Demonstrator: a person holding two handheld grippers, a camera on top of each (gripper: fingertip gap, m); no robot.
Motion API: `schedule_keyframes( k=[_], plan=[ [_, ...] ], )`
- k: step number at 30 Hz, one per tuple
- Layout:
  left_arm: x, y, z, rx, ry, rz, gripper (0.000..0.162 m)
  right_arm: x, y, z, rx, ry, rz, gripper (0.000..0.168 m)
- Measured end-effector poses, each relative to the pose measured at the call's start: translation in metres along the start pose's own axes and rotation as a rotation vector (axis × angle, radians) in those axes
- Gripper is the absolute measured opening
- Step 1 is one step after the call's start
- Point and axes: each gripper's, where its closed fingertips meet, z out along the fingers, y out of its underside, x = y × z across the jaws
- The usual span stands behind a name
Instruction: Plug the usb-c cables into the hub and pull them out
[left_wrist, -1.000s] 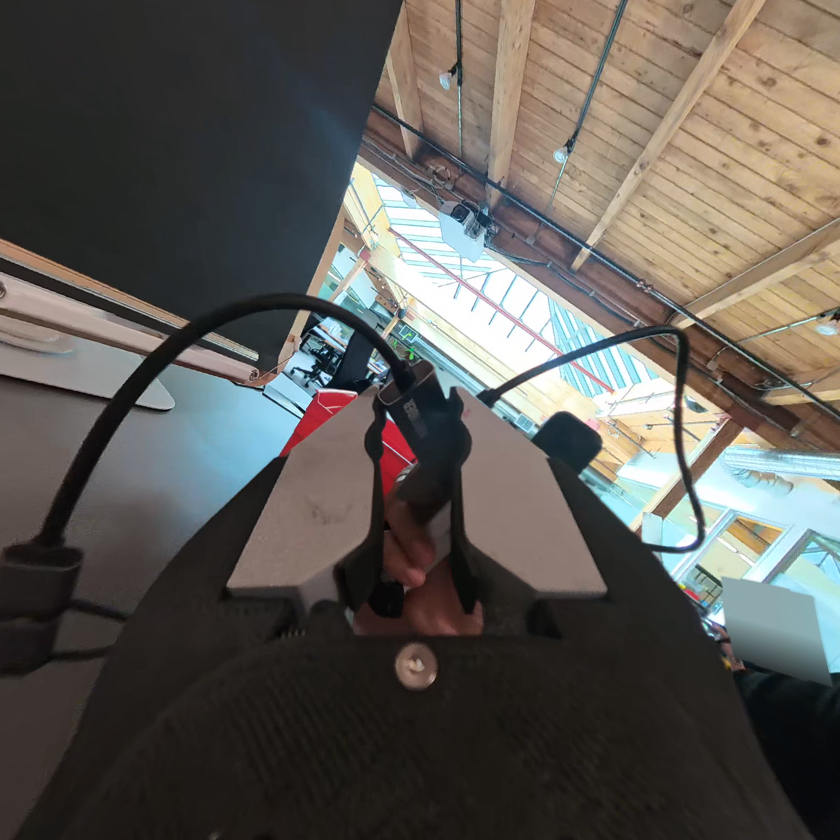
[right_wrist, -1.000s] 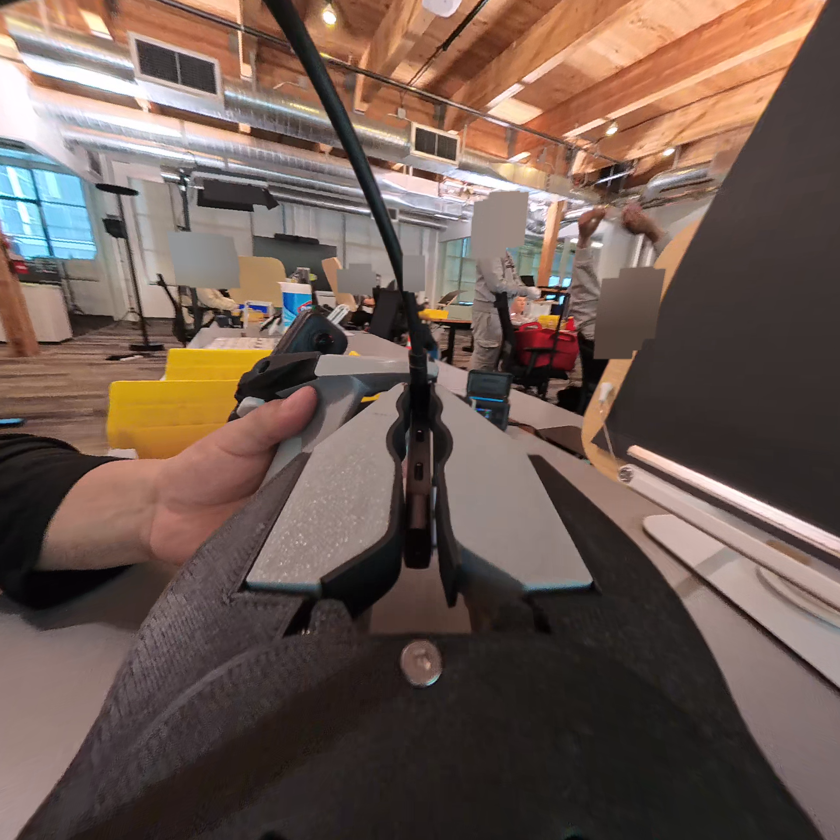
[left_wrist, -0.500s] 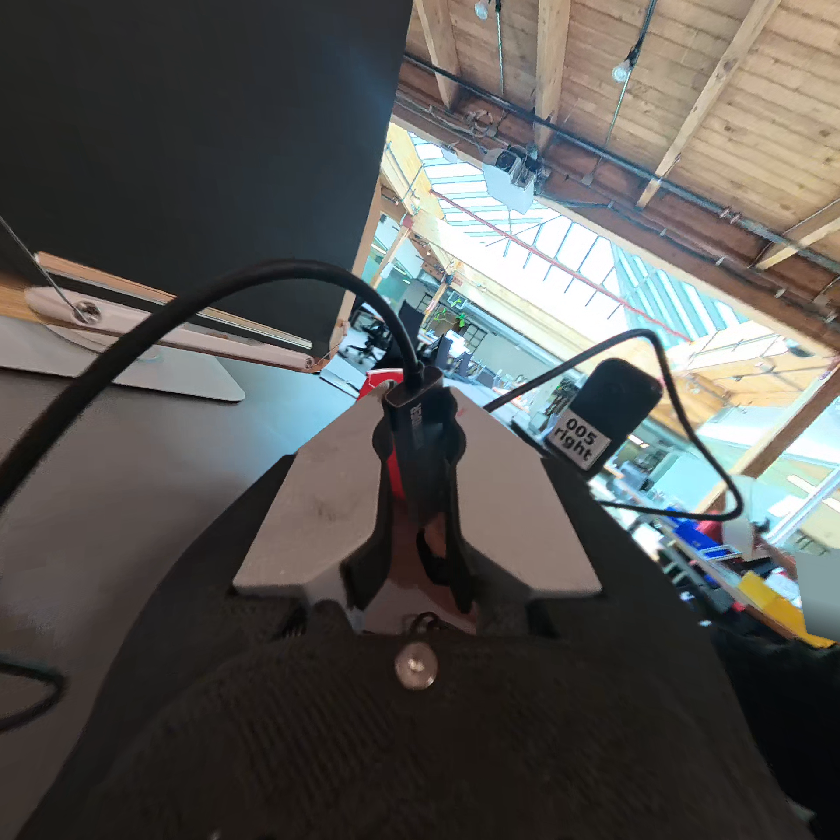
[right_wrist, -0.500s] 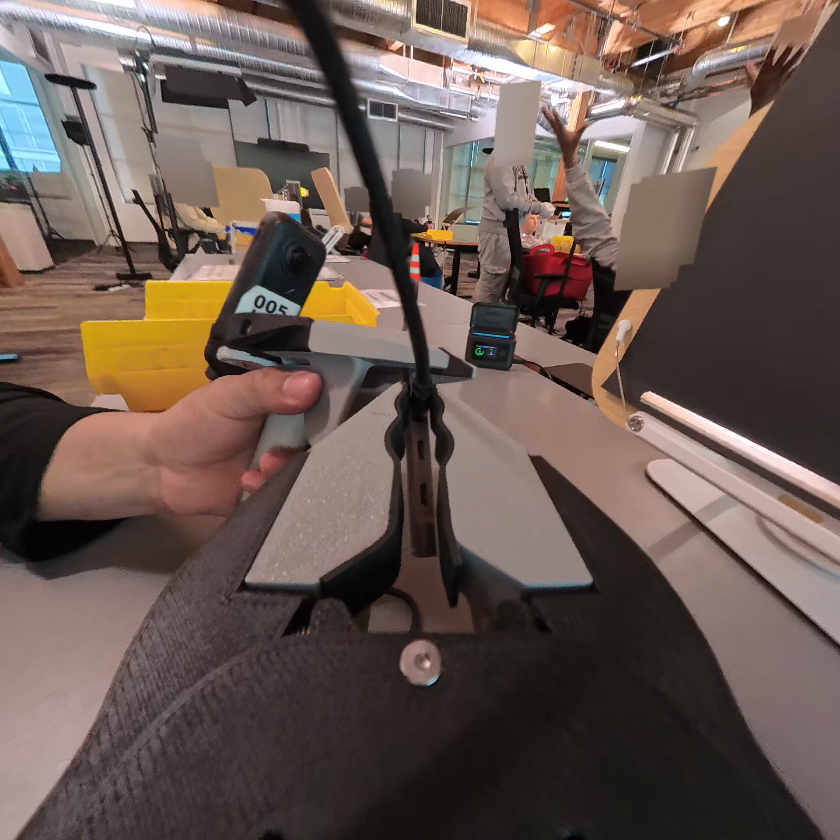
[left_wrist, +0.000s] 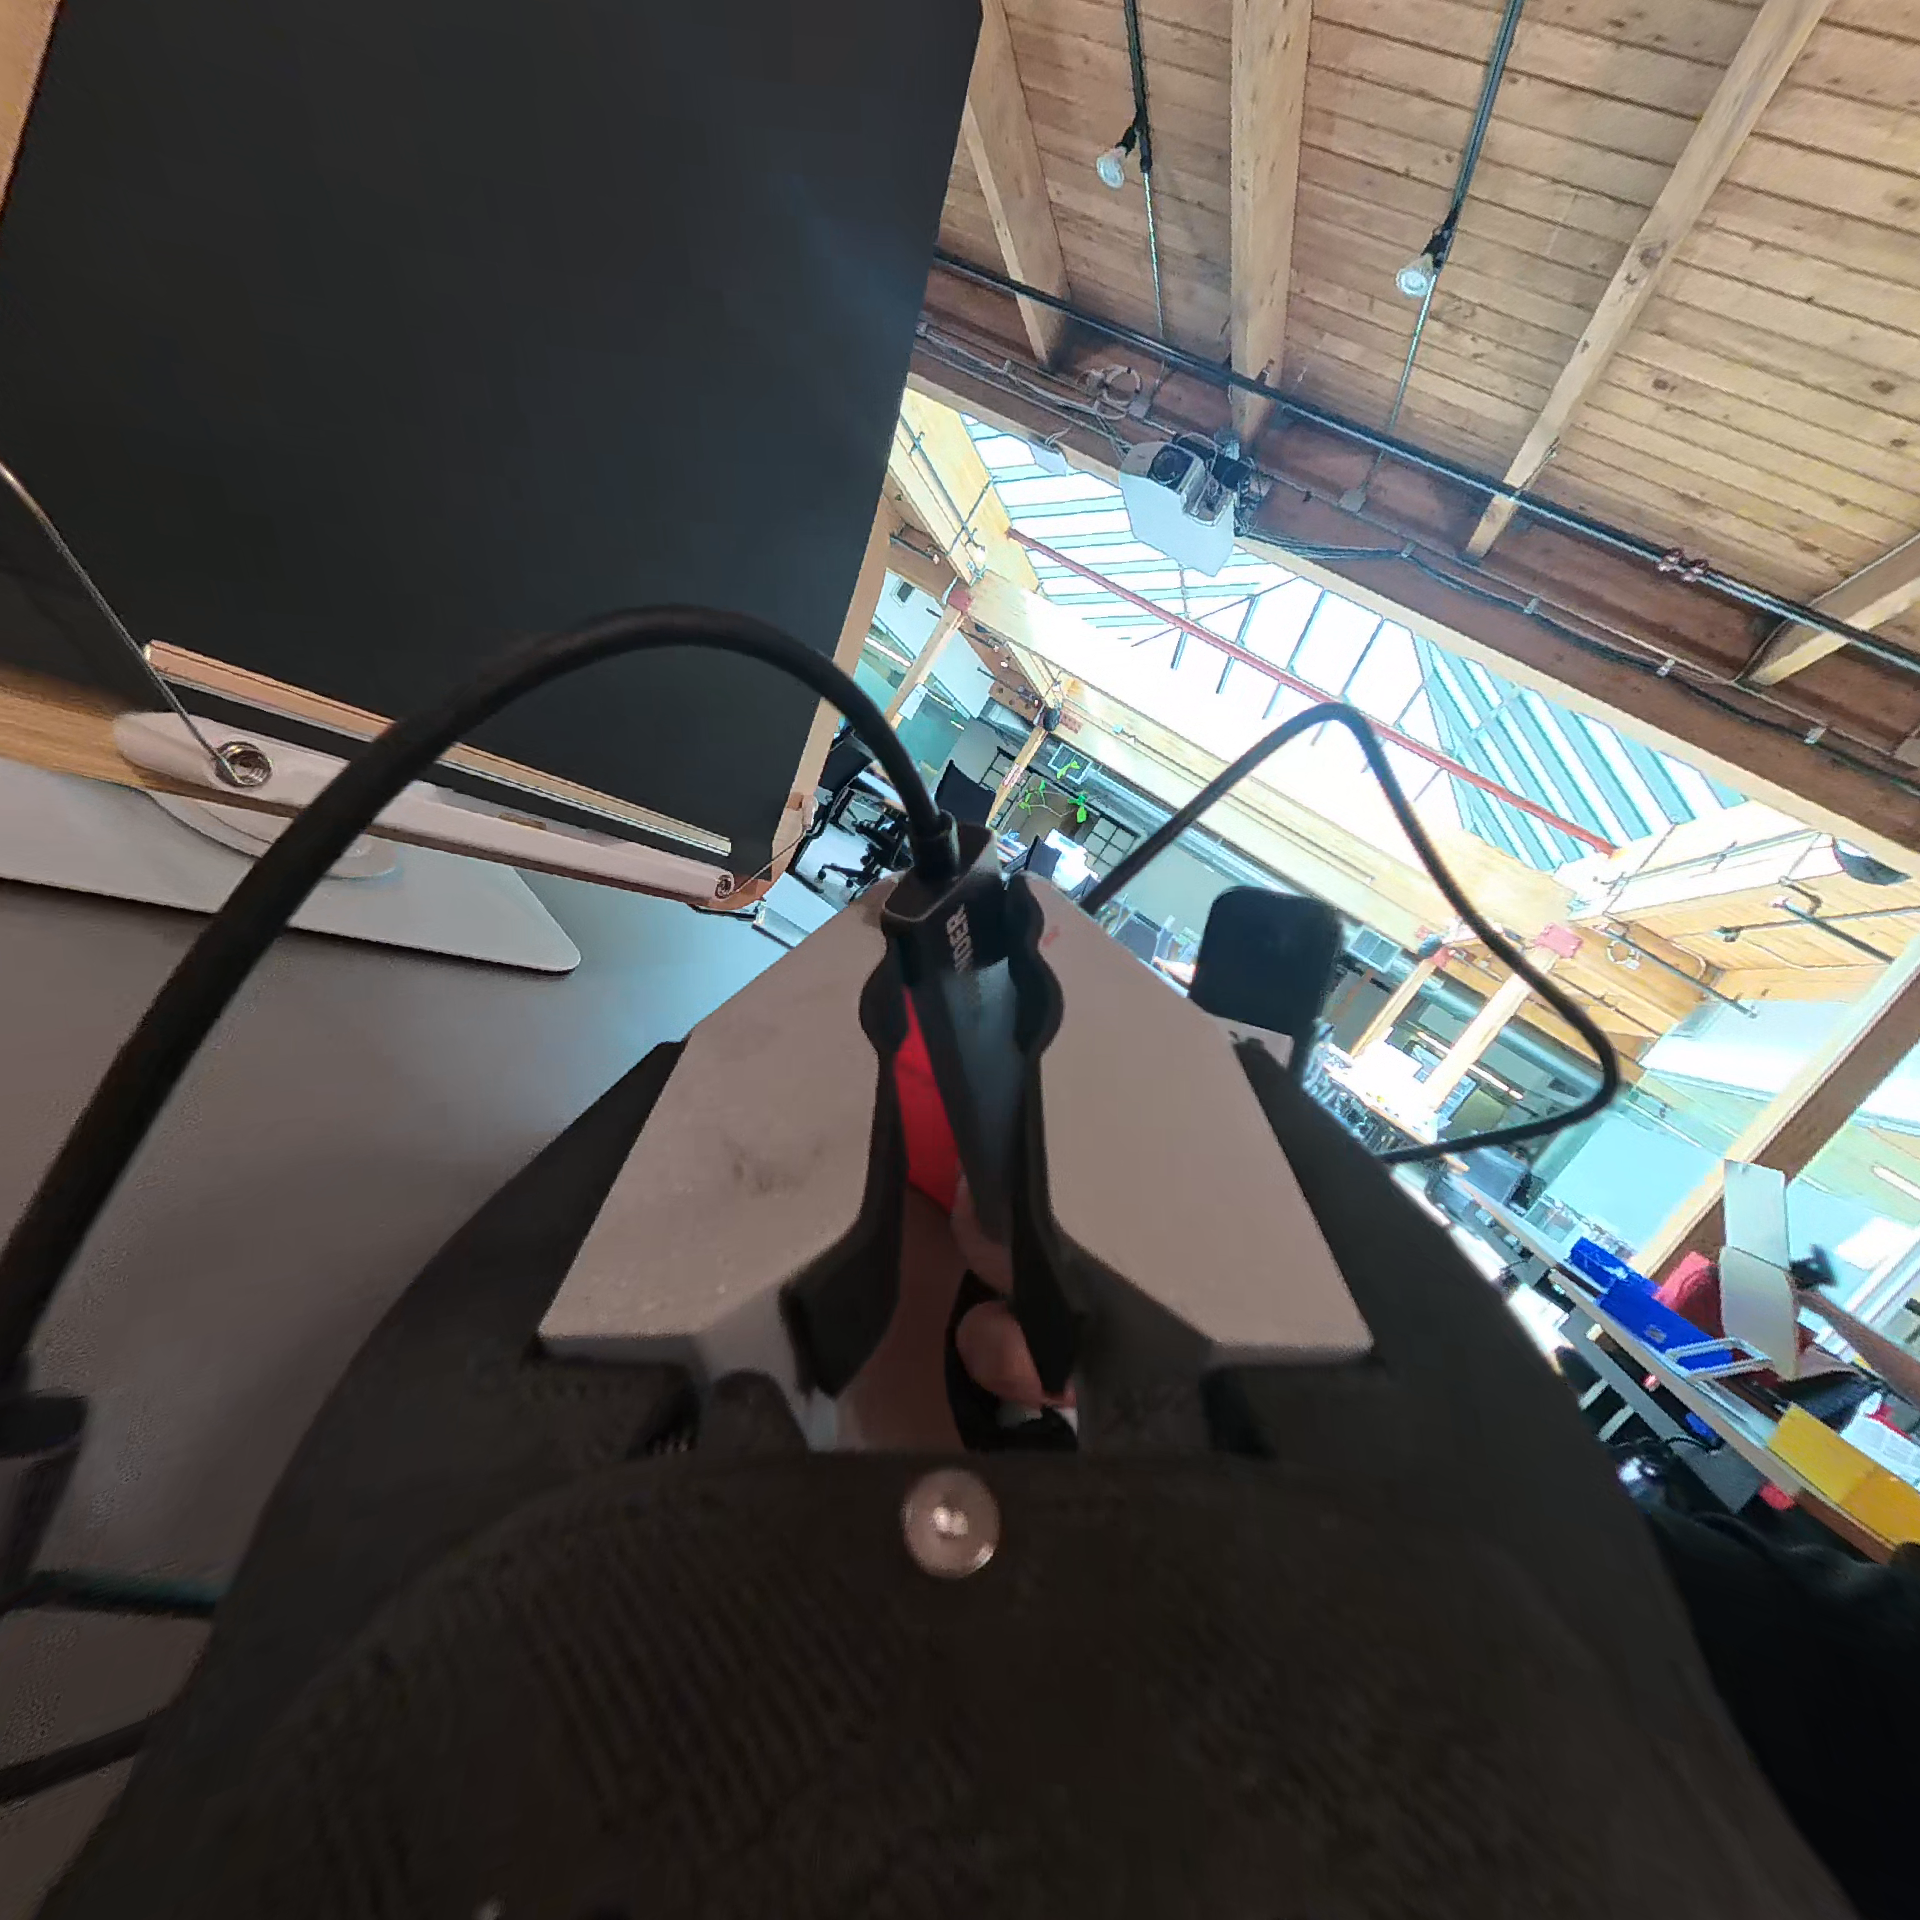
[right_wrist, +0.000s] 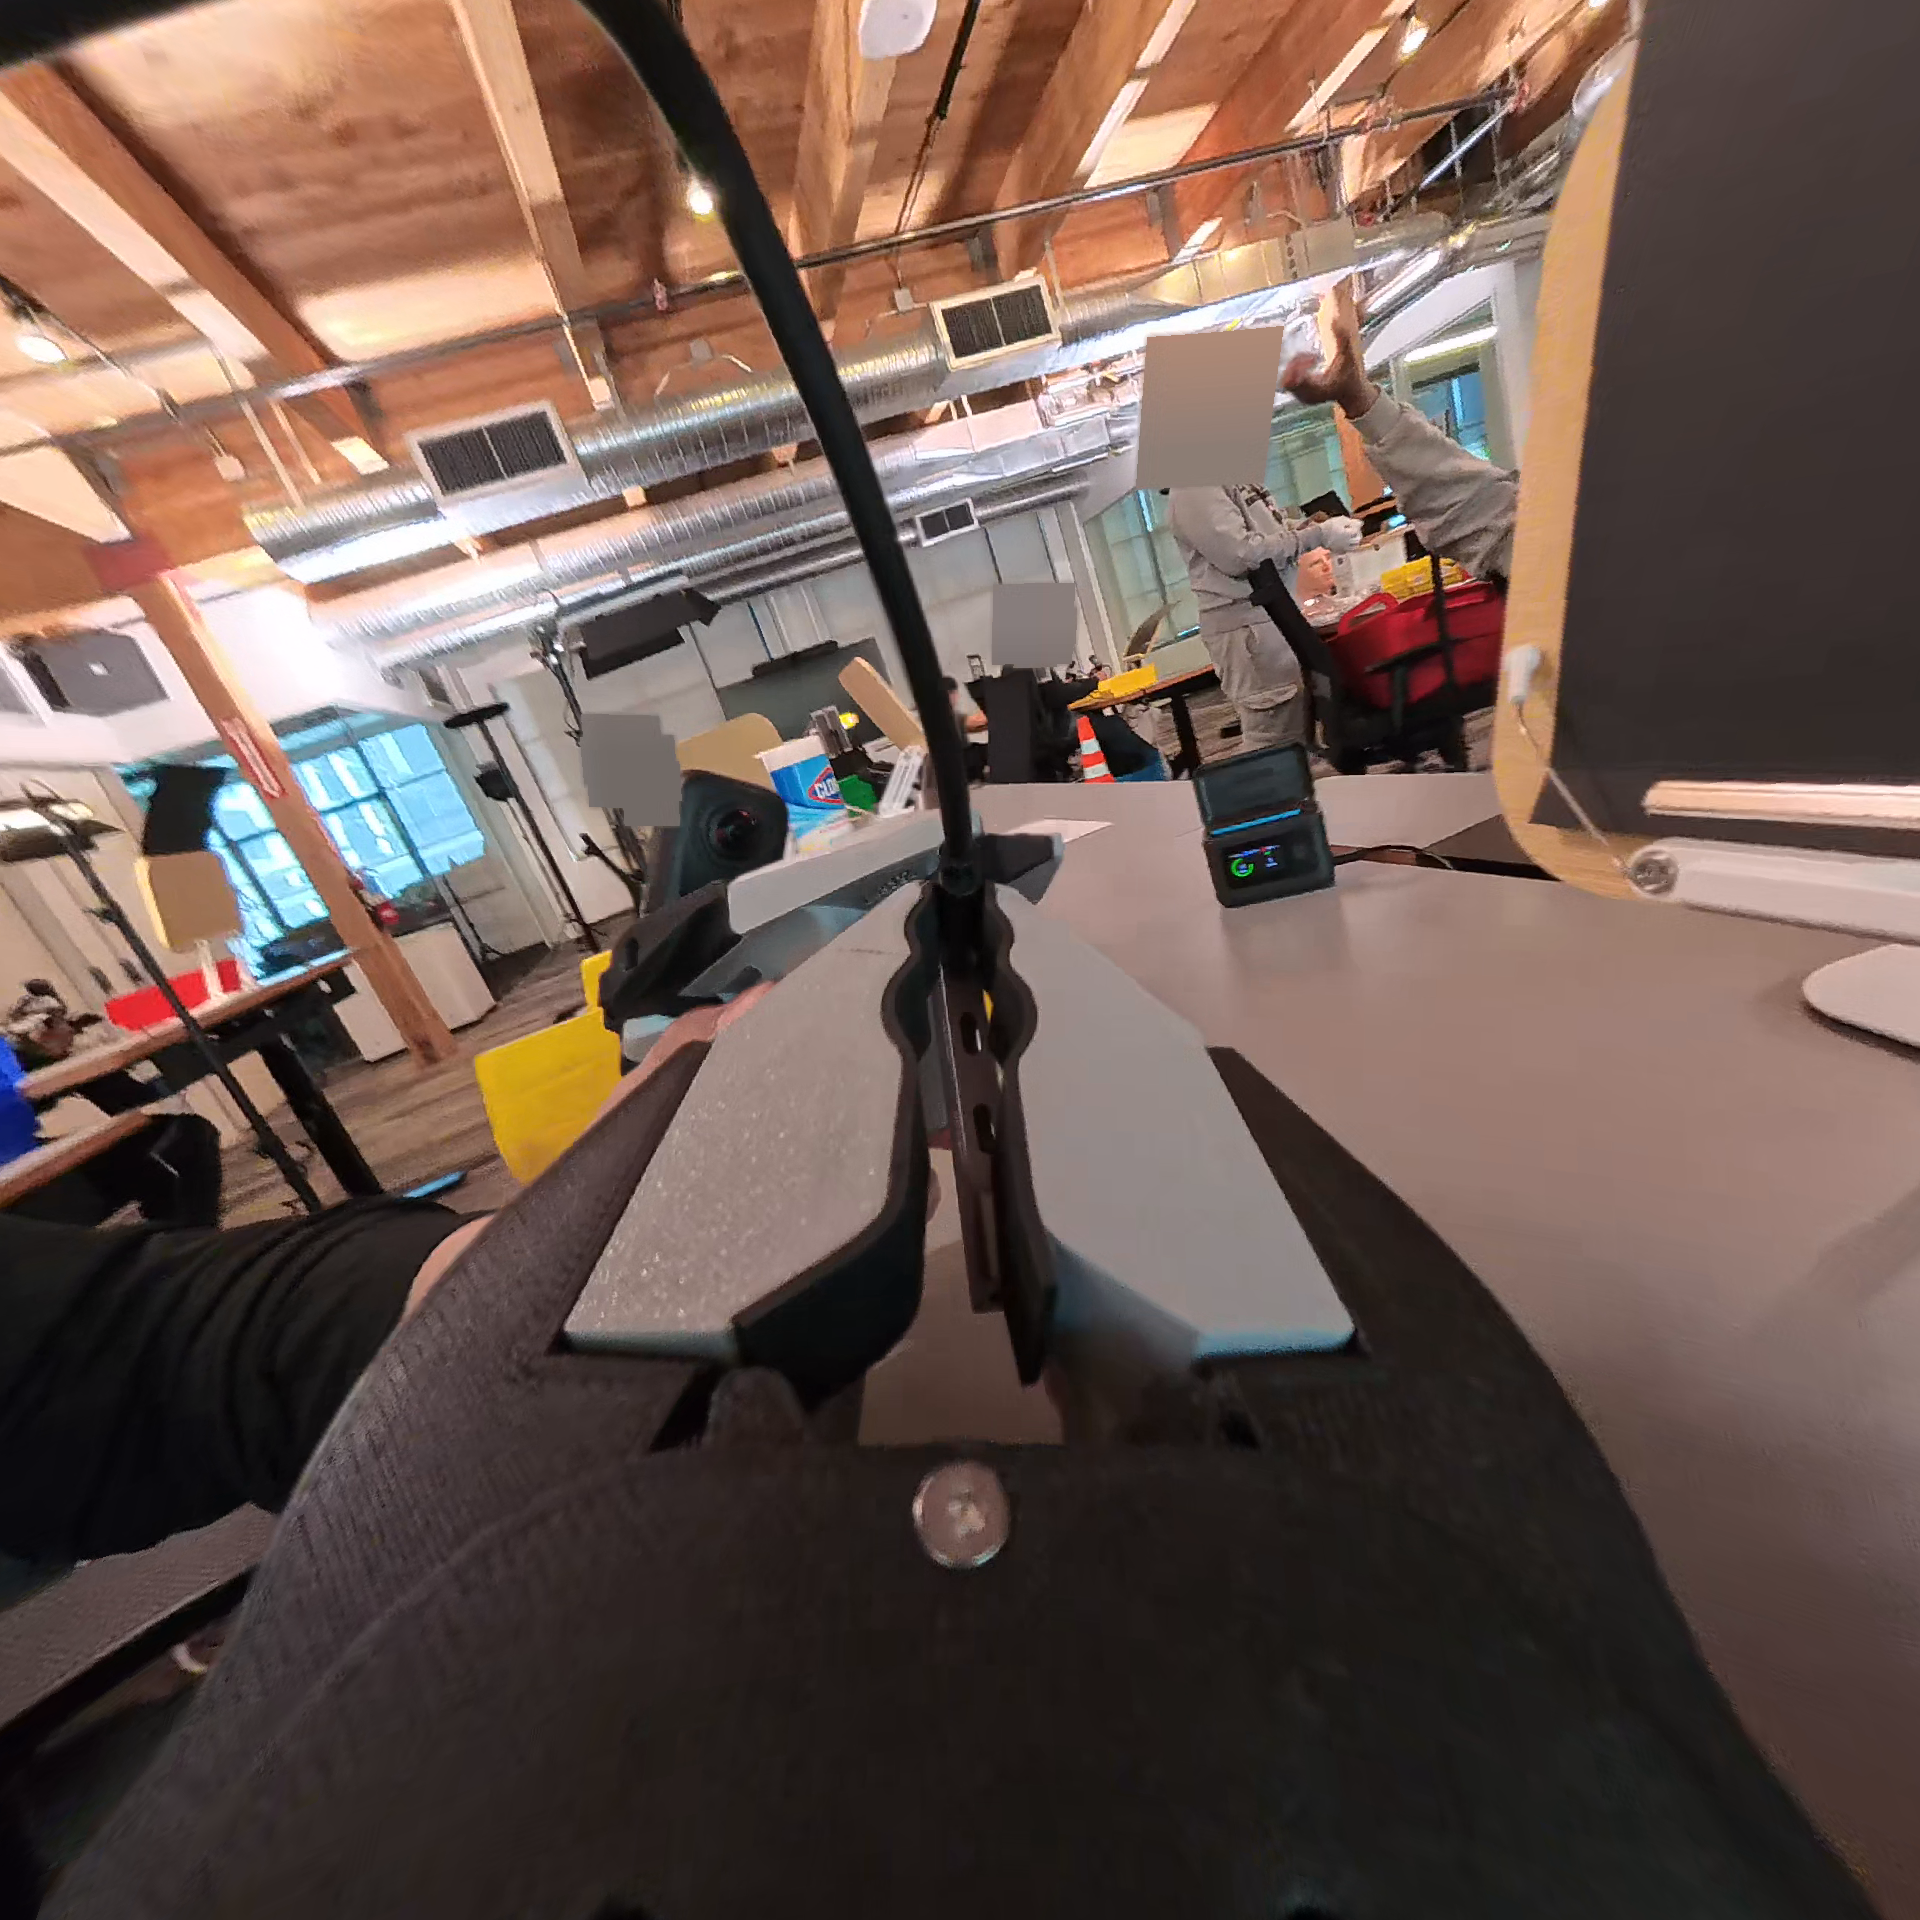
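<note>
We have the hub (left_wrist: 971, 997) clamped edge-on in the left gripper (left_wrist: 961, 935), lifted clear of the counter (left_wrist: 312, 1091) so its ports face outward. Our right gripper (right_wrist: 961, 935) pinches the same hub, its cable (right_wrist: 831, 416) arching overhead; we judge both grips steady it for plugging.

Daylight floods through the skylight (left_wrist: 1351, 665), blown out to white in the left wrist view, while the dark panel (left_wrist: 468, 364) stays dim. Ceiling lamps (right_wrist: 701, 197) glare softly in the right wrist view. Both pictures bow strongly at the edges; the near black cable (right_wrist: 727, 166) blurs.
</note>
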Motion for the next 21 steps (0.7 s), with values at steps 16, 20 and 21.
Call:
schedule_keyframes(
  k=[16, 20, 21],
  plan=[
    [0.011, -0.020, -0.005, 0.117, 0.013, -0.024, 0.010, -0.007, -0.016, 0.011, 0.171, -0.082, 0.202, 0.002],
    [0.009, -0.025, -0.010, 0.083, 0.002, 0.048, 0.008, -0.009, -0.007, 0.019, 0.027, -0.131, 0.144, 0.004],
    [0.009, -0.025, -0.011, 0.073, 0.008, 0.057, 0.008, -0.009, -0.005, 0.019, -0.007, -0.145, 0.131, 0.005]
  ],
)
